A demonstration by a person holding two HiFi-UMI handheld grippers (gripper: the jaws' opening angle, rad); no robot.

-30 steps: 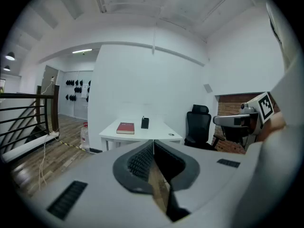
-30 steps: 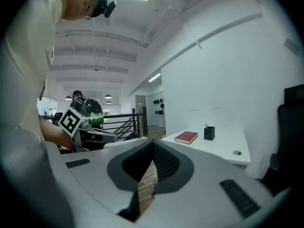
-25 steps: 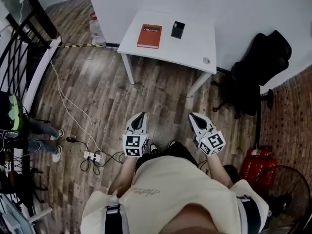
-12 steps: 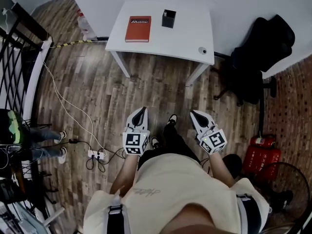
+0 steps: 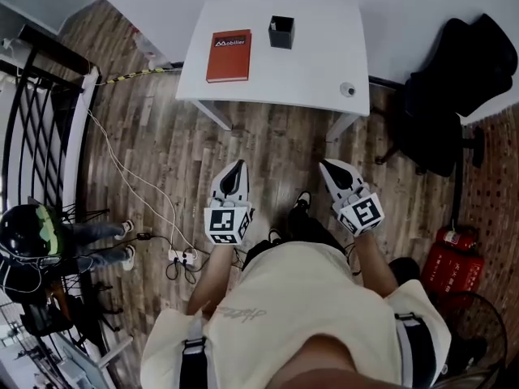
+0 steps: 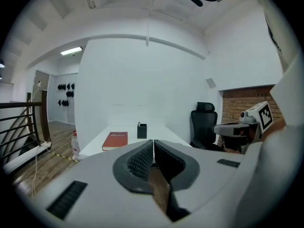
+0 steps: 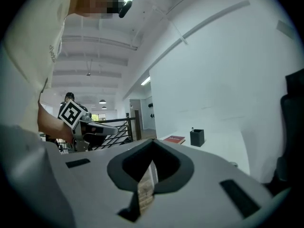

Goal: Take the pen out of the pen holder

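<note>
Jaws together, empty: L gripper (image 5: 237, 165), R gripper (image 5: 327, 167) | pen holder (image 5: 281, 32) well ahead, midway btwn the 2 | pen (image 6: 138, 123) upright.

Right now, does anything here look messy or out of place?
The table looks tidy. On the floor, a loose white cable snakes to a power strip near the person: a possible trip hazard.

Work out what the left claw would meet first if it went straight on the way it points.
The left claw would probably meet the near edge of the table, close to the red book; only floor lies between. Depth is unclear.
</note>
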